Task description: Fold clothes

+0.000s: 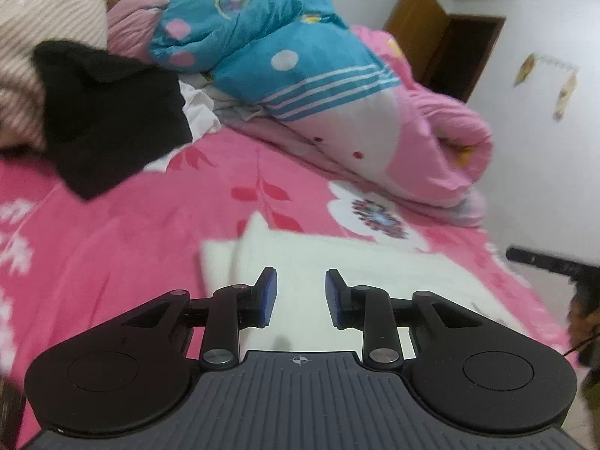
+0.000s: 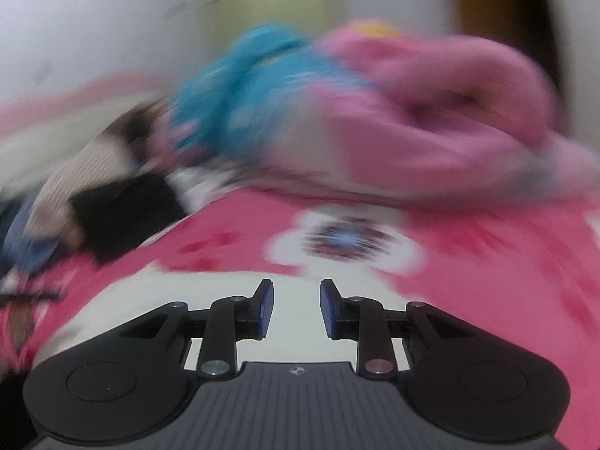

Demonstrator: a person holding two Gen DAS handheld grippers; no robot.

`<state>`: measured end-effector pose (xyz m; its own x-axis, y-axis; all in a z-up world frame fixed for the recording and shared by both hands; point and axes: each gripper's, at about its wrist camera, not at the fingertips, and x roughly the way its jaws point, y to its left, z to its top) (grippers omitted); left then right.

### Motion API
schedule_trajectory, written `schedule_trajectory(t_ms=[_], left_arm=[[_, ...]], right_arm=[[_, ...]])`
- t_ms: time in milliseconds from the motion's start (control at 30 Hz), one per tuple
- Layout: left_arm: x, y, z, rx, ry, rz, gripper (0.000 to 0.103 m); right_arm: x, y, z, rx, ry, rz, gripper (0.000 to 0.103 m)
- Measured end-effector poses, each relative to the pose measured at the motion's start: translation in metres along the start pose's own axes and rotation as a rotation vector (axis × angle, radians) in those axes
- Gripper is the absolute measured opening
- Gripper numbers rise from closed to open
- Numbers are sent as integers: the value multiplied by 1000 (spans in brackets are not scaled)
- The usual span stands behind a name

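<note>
While the white garment [image 1: 337, 262] lies flat on the pink flowered bedspread [image 1: 131, 232], it sits directly under and ahead of the left gripper [image 1: 301, 296], whose blue-padded jaws stand apart with nothing between them; only the pale cloth shows through the gap. One folded edge of the garment runs across just beyond the fingertips, and a corner of it pokes up to the left of them. In the right wrist view the same white garment [image 2: 210, 292] spreads below the right gripper [image 2: 296, 307], which also has its jaws apart and holds nothing; that picture is heavily blurred, so finer detail of the cloth cannot be made out. Beyond the garment, a large white flower print [image 1: 375, 213] marks the bedspread just past its far edge. Farther back, a rolled pink quilt [image 1: 442, 142] with a blue spotted and striped side [image 1: 262, 37] lies across the bed. To the left of it rests a black piece of clothing [image 1: 108, 120], partly over a beige striped fabric [image 1: 45, 37], well apart from the white garment. A white wall [image 1: 543, 150] and a brown wooden door [image 1: 450, 45] close the scene on the right.
</note>
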<state>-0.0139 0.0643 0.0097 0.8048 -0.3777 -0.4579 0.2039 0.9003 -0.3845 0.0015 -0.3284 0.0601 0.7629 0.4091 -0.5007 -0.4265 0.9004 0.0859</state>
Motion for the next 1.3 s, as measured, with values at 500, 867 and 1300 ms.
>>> schedule_trajectory(t_ms=[500, 867, 1300], left_arm=[[76, 48, 0, -148, 46, 68, 28], [76, 48, -2, -147, 27, 60, 28], [73, 46, -4, -137, -2, 74, 28]], right_arm=[[194, 117, 14, -699, 333, 239, 30], [216, 118, 13, -690, 395, 267, 10], [216, 131, -3, -800, 246, 149, 2]])
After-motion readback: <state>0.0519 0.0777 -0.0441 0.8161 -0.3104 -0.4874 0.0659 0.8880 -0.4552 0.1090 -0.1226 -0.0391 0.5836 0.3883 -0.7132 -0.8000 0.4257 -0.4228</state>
